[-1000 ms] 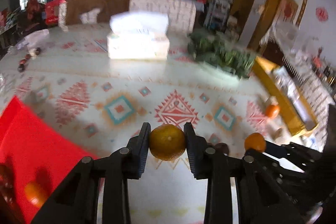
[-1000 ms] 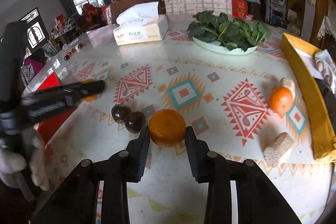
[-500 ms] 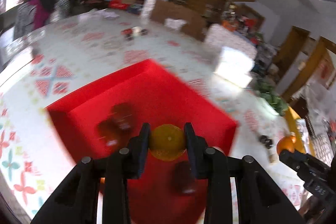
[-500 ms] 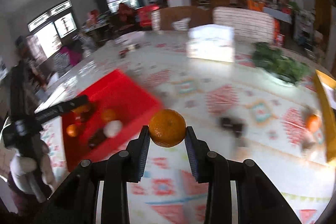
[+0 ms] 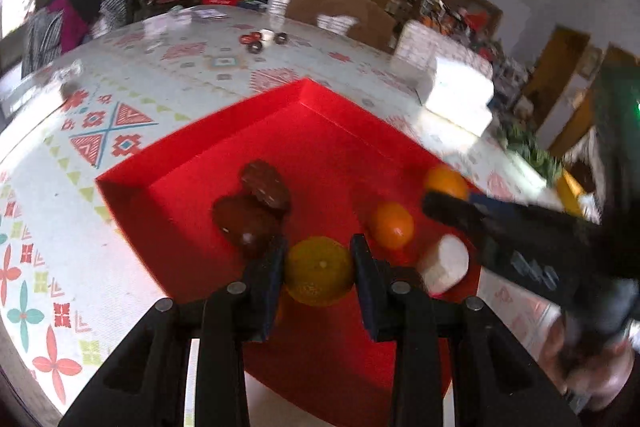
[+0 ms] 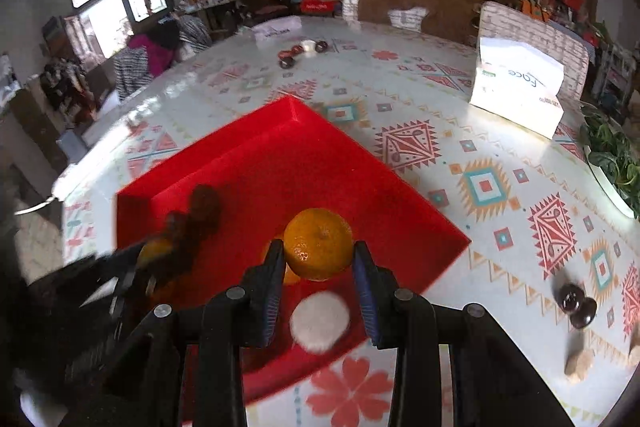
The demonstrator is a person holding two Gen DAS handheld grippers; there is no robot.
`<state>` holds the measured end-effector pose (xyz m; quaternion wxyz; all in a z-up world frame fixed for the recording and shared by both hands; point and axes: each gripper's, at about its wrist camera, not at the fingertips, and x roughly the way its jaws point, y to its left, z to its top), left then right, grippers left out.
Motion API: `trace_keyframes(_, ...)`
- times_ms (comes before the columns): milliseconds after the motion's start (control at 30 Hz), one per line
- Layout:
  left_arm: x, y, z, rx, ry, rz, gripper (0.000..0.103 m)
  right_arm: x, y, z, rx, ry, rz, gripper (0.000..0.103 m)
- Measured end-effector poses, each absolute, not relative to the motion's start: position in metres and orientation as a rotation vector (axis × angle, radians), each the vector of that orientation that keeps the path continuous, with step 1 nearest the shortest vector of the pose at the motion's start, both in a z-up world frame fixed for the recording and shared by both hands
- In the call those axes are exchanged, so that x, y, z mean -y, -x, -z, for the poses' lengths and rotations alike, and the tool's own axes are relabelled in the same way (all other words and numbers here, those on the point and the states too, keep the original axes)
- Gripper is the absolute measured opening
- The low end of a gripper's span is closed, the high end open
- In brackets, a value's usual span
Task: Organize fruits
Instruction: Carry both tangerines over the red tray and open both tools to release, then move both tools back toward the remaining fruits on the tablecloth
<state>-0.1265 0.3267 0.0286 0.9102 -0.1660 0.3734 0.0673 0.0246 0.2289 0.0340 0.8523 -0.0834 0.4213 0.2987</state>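
Orange mandarins (image 5: 319, 275) in both grippers

Both views ride on the grippers and look forward along the fingers, angled down at the red tray (image 5: 224, 147) from close above; the left wrist view sits over the tray's near corner, facing across it toward the tissue box (image 5: 456, 95) at the right; the right wrist view looks from the tray's near edge (image 6: 248, 151), with the tissue box (image 6: 516, 87) far right; both share the tray, the patterned tablecloth (image 5: 120, 87) (image 6: 440, 155) and the room's windows beyond; each view catches the other gripper at its edge.
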Motion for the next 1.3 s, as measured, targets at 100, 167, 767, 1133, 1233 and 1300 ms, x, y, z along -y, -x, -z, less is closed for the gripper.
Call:
trace_keyframes(100, -0.323, 0.125, -0.023, -0.786, 0.319, -0.131, 0.032, -0.233, -0.038, -0.024, -0.928, 0.167, -0.615, 0.037)
trace_keyframes(167, -0.323, 0.126, -0.023, -0.783, 0.318, -0.127, 0.032, -0.236, -0.042, -0.019, -0.941, 0.166, -0.613, 0.037)
trace_keyframes(767, -0.324, 0.154, -0.065, -0.679, 0.384, -0.167, 0.061, -0.218, -0.023, -0.053, -0.85, 0.096, -0.637, 0.051)
trace_keyframes(1133, -0.251, 0.159, -0.09, -0.669, 0.293, -0.038, 0.068, -0.106, -0.001, -0.068, -0.812, 0.016, -0.545, 0.055)
trace_keyframes(1233, -0.233, 0.154, -0.088, -0.684, 0.283, -0.015, 0.068, -0.046, -0.007, -0.068, -0.803, -0.046, -0.452, 0.055)
trace_keyframes(1300, -0.221, 0.149, -0.084, -0.7, 0.282, 0.006, 0.069, -0.002, -0.012, -0.067, -0.801, -0.098, -0.375, 0.055)
